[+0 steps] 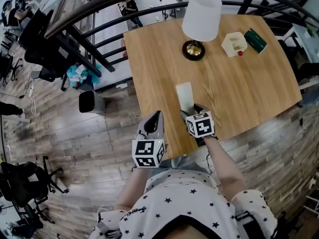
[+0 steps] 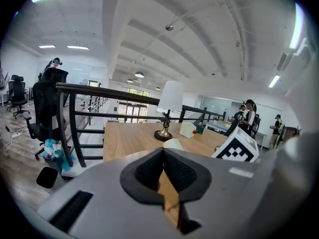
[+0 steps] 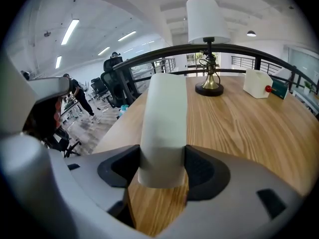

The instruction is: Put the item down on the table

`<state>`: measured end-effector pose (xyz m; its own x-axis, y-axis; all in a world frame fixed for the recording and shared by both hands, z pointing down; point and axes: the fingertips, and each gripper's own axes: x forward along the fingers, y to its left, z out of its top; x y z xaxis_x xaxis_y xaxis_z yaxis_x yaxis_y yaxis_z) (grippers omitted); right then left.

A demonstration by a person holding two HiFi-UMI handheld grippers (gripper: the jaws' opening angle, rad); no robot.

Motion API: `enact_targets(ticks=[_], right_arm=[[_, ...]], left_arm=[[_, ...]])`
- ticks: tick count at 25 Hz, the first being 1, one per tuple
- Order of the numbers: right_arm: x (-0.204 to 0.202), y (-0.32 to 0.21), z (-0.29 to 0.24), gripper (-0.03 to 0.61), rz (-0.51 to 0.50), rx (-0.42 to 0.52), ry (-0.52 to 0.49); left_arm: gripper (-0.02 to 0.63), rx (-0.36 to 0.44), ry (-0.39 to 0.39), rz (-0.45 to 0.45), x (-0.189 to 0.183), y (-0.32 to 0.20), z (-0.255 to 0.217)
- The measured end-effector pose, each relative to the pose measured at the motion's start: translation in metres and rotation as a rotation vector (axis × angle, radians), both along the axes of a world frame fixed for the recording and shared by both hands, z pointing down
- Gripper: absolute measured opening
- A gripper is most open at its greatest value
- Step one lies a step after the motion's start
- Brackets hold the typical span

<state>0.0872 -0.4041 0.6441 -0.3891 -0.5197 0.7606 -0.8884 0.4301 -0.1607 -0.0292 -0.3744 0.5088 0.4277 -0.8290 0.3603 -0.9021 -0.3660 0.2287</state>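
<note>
Step in hand: carrying and lowering, judged from the grip; release not yet made.
Right tool (image 3: 162,171): pinching the near end of the item (image 3: 164,123), a pale oblong block, pads tight on both sides.
Item position: over the near part of the tabletop (image 1: 239,88), pointing toward the lamp (image 1: 201,19); contact with the wood cannot be told.
Left tool (image 2: 163,176): pressed together, nothing between the pads, by the near edge.
Clutter: white box (image 1: 233,44) and green box (image 1: 255,40) well apart, far side.
Next move calls for: settle the block flat on bare wood, spread the pads, back straight off.
</note>
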Motion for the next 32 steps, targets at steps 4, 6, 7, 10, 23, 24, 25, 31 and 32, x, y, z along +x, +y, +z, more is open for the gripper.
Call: enact_targets(ticks=[4, 6, 7, 10, 23, 24, 25, 31, 32], right_arm=[[-0.003, -0.006, 0.014, 0.278, -0.016, -0.047, 0.041], [-0.004, -0.009, 0.02, 0.278, -0.013, -0.068, 0.057], [-0.004, -0.01, 0.023, 0.278, -0.011, -0.077, 0.06], [-0.006, -0.014, 0.025, 0.278, -0.01, -0.093, 0.055], [-0.012, -0.023, 0.032, 0.273, -0.025, -0.121, 0.074], [-0.011, -0.023, 0.032, 0.273, -0.021, -0.123, 0.074], [-0.01, -0.023, 0.033, 0.273, -0.02, -0.125, 0.074], [-0.01, -0.024, 0.033, 0.275, -0.021, -0.131, 0.064], [-0.01, -0.024, 0.033, 0.276, -0.022, -0.127, 0.062]], left_arm=[[0.009, -0.014, 0.007, -0.001, -0.003, -0.007, 0.003], [0.009, -0.019, 0.009, -0.004, -0.005, -0.01, 0.006], [0.009, -0.022, 0.009, -0.004, -0.006, -0.011, 0.007], [0.009, -0.026, 0.01, -0.003, -0.005, -0.013, 0.01], [0.009, -0.024, 0.008, -0.013, -0.007, -0.013, 0.011], [0.009, -0.023, 0.008, -0.013, -0.007, -0.013, 0.011], [0.009, -0.022, 0.008, -0.013, -0.006, -0.013, 0.011], [0.009, -0.012, 0.0, -0.02, -0.004, -0.009, 0.009], [0.011, -0.01, 0.001, -0.024, -0.004, -0.006, 0.008]])
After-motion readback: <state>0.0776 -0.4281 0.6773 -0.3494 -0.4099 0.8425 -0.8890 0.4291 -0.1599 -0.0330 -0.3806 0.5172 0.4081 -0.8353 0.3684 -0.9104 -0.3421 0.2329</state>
